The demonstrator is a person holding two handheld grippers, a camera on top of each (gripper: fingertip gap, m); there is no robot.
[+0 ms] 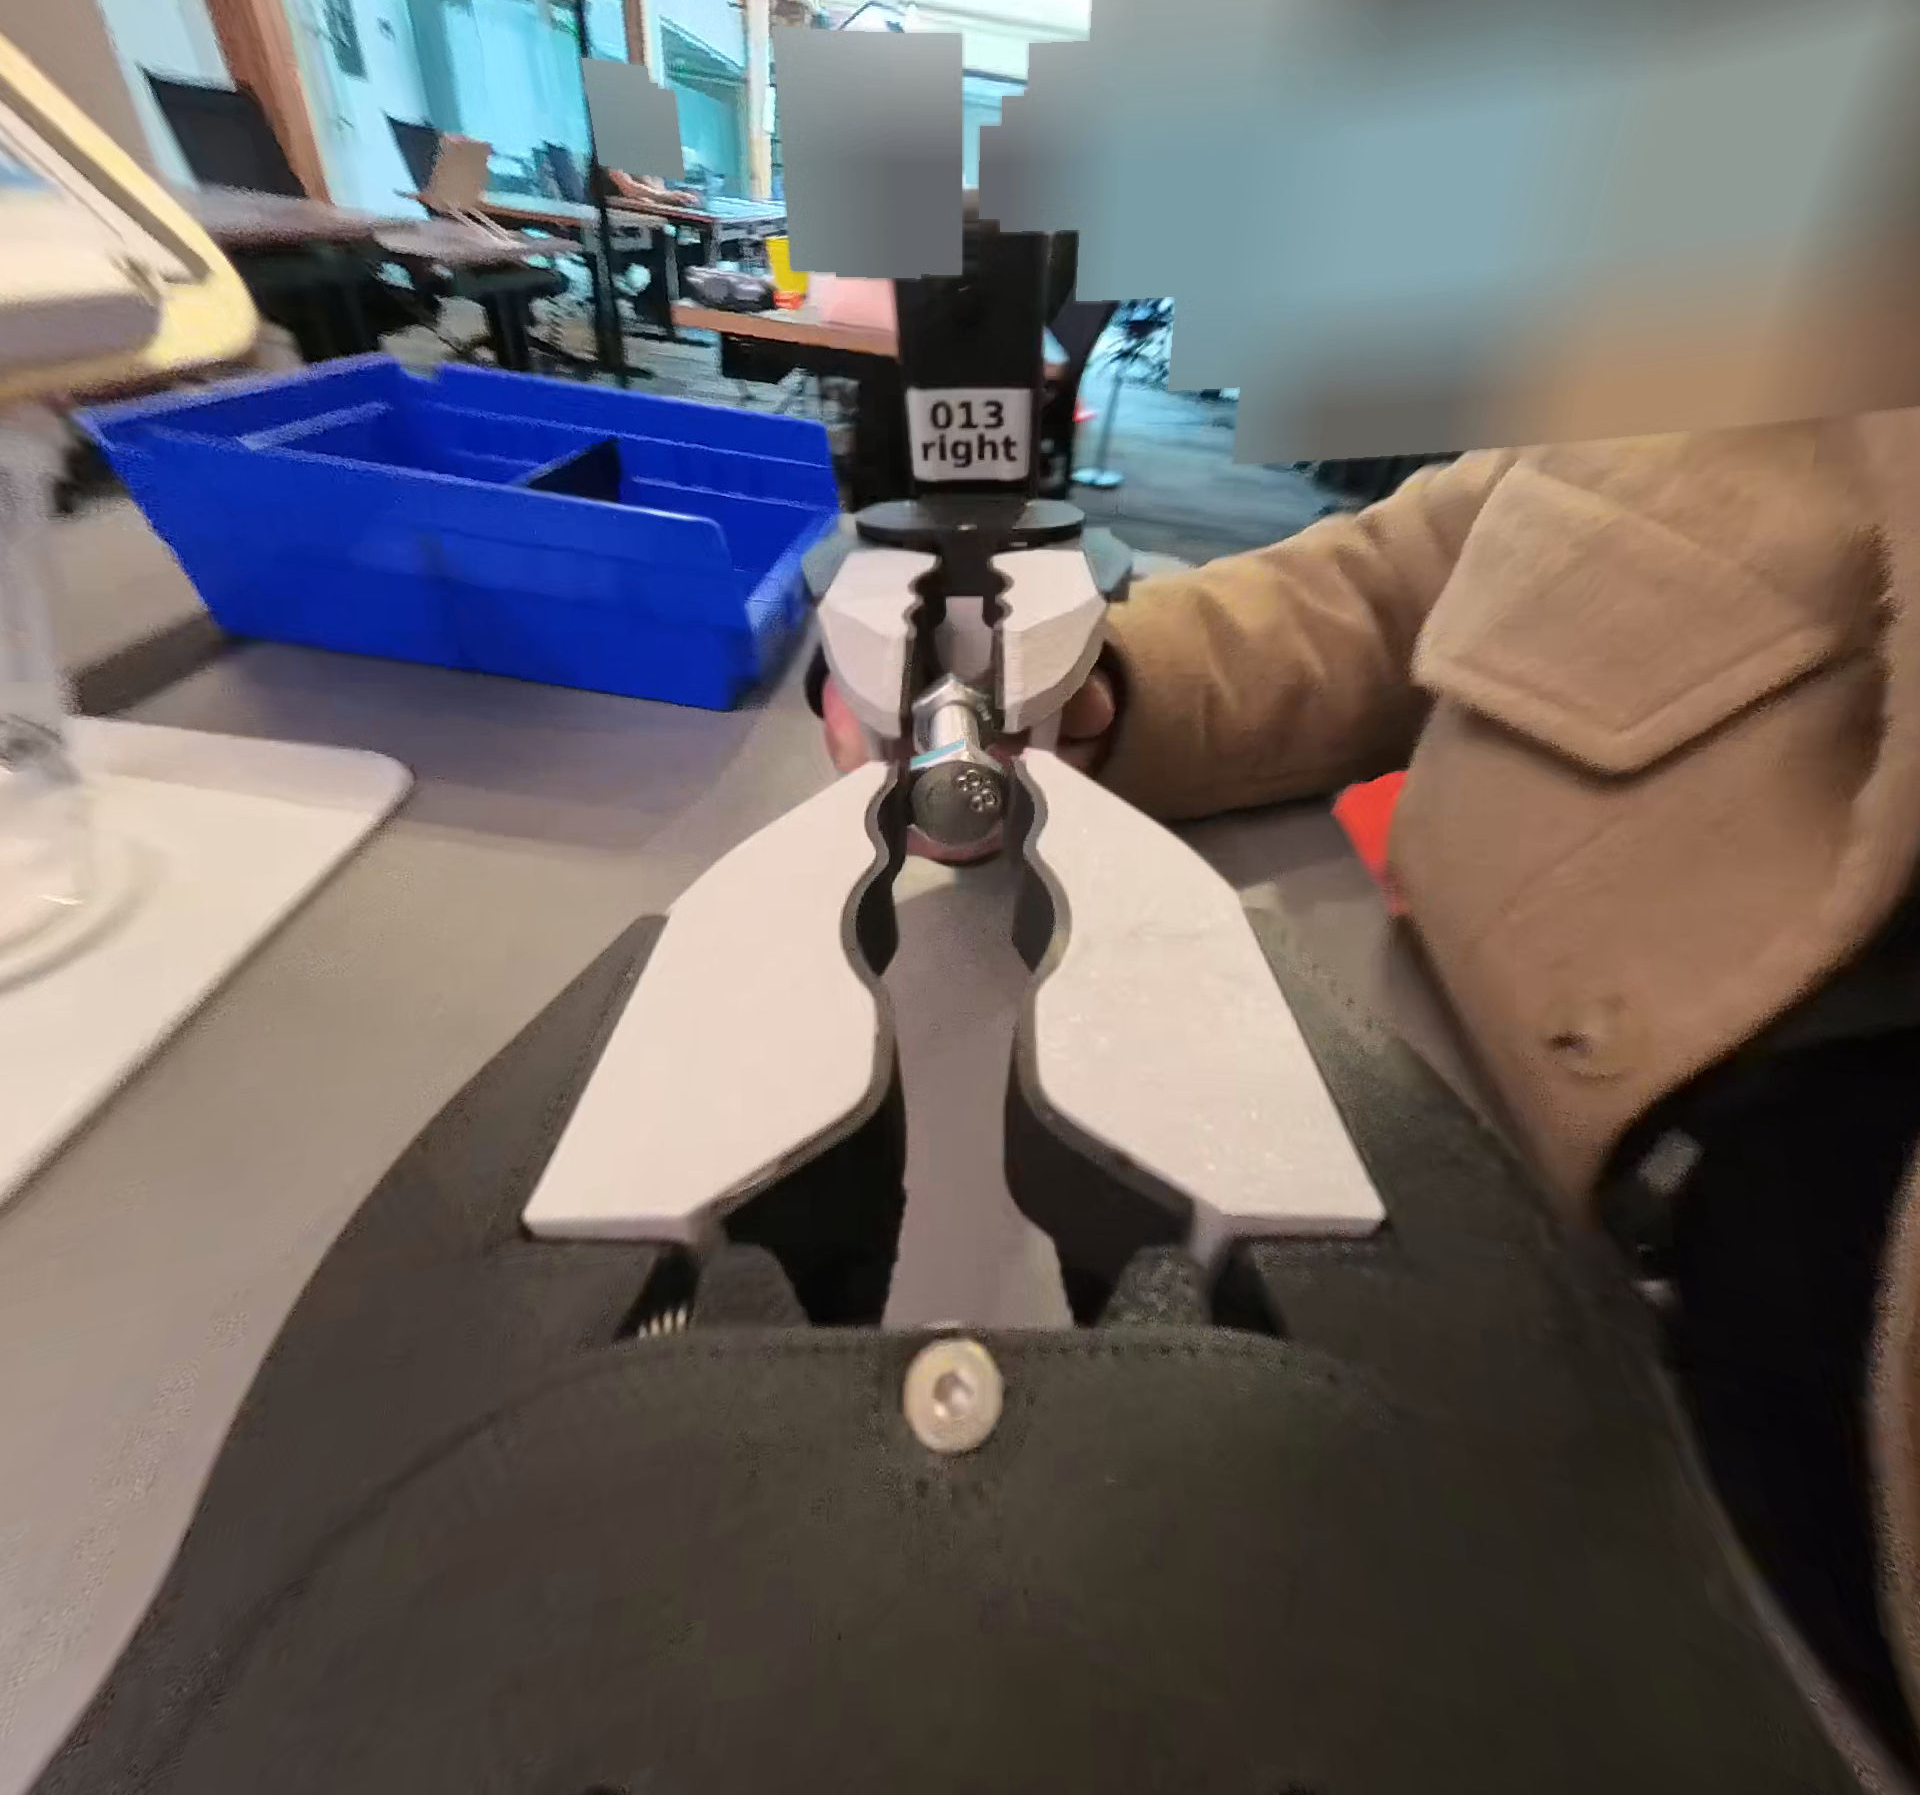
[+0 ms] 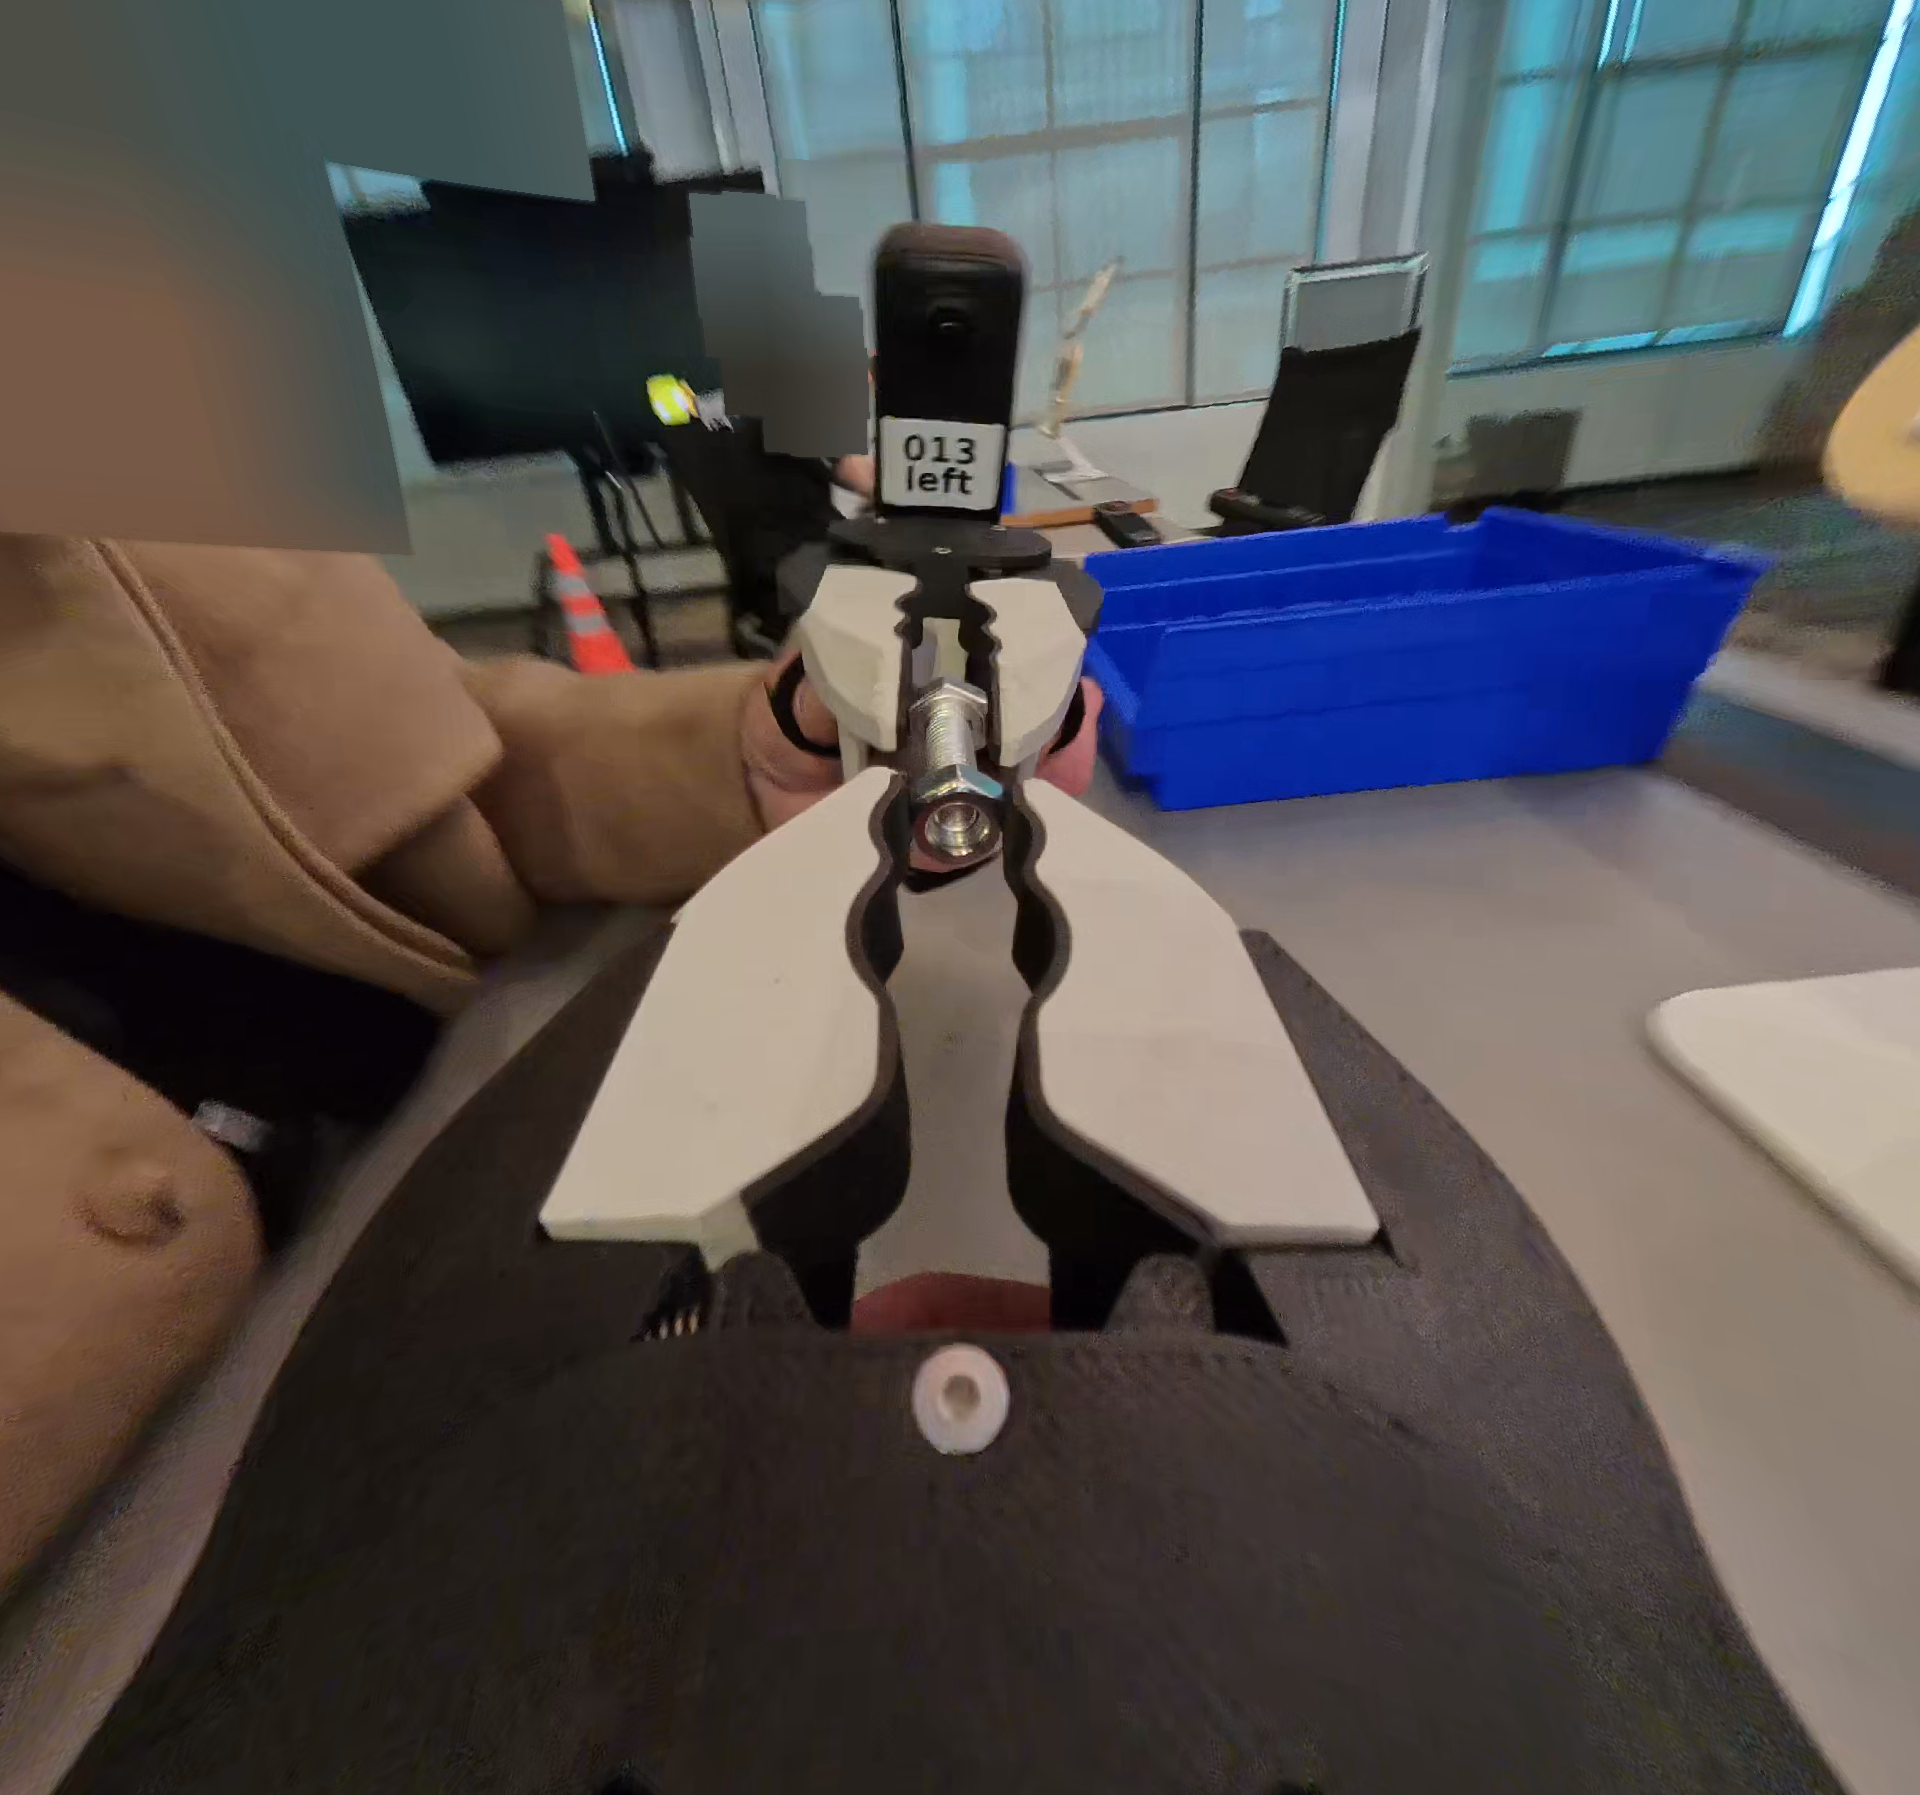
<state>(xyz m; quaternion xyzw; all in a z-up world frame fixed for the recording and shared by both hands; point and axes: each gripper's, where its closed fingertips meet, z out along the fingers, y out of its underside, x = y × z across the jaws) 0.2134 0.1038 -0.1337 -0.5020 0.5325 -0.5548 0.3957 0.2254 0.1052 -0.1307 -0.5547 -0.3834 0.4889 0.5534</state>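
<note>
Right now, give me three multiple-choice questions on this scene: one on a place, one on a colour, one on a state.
1. Where is the bin?
A. on the table
B. on the floor
C. on a chair

2. What colour is the bin?
A. red
B. blue
C. green

3. The left gripper is:
A. open and empty
B. shut on the bolt
C. lying flat on the table

Answers:
1. A, the bin rests on the grey tabletop.
2. B, its walls are blue.
3. B, its fingertips close on the bolt head, while the right gripper grips the other end.
</note>
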